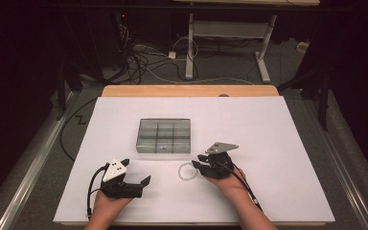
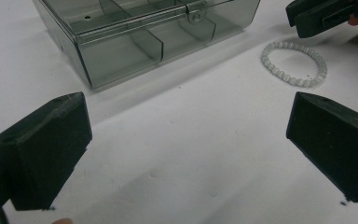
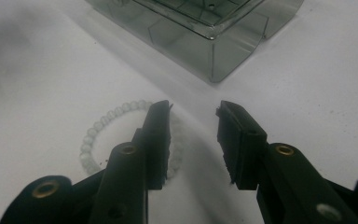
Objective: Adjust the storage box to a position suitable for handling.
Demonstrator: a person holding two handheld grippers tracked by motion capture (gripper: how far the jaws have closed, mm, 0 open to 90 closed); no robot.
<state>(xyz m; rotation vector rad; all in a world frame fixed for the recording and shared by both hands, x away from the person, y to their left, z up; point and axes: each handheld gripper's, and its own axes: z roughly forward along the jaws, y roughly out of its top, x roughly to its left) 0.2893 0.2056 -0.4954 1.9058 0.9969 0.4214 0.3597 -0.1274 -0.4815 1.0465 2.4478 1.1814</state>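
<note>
on the white counter point(image 1: 268, 143), a bead bracelet point(image 1: 187, 171) lies ungrasped by the closed box point(image 1: 164, 135); right tool point(image 3: 193, 140) part-open over it, left tool point(image 2: 182, 154) wide.

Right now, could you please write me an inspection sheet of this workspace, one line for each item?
Surface: white table top, bare wooden strip at its far edge.
Job's things: pale bead bracelet lying flat; smoky clear compartment box, lid shut, beyond it.
Clutter: nothing seen.
Grippers: right claw open, beside the bracelet, one jaw over its beads; left claw wide open, holding nothing.
Cables: one trails from each gripper toward the person; loose cables on the floor behind.
Surroundings: dark room, white desk frame behind.
</note>
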